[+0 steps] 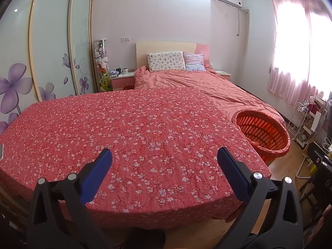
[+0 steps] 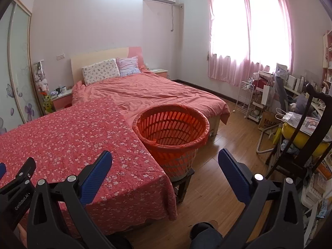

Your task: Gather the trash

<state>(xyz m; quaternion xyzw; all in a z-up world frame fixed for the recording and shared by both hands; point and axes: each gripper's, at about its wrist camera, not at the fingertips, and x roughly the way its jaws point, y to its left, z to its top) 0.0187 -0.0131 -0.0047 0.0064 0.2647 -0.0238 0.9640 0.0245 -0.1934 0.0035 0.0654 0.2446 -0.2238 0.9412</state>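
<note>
**Left wrist and right wrist views: both grippers empty, no trash in sight**

Left wrist view, nearest first: the left gripper (image 1: 165, 155) hangs with its blue-padded fingers spread wide, grasping nothing, above the near edge of the red floral-print cloth covering a table (image 1: 134, 128). The right gripper (image 2: 165, 155) is likewise spread and empty, over the cloth's near right corner and the wooden floor (image 2: 217, 178). Just off the cloth's right edge stands the orange slatted plastic basket lined with a thin bag (image 2: 172, 128), raised on a small dark stool (image 2: 183, 183); what shows of its inside looks bare, though its bottom is hidden by the near wall.

No scrap or wrapper is visible on the cloth, so collecting looks either finished or not begun; these views cannot settle which. A pale flat object (image 1: 1, 151) is cut off at the cloth's left edge, perhaps a phone. Farther back lie the salmon-covered bed (image 1: 197, 83) and, to the right, cluttered shelves (image 2: 290, 95), too small to read for trash.
</note>
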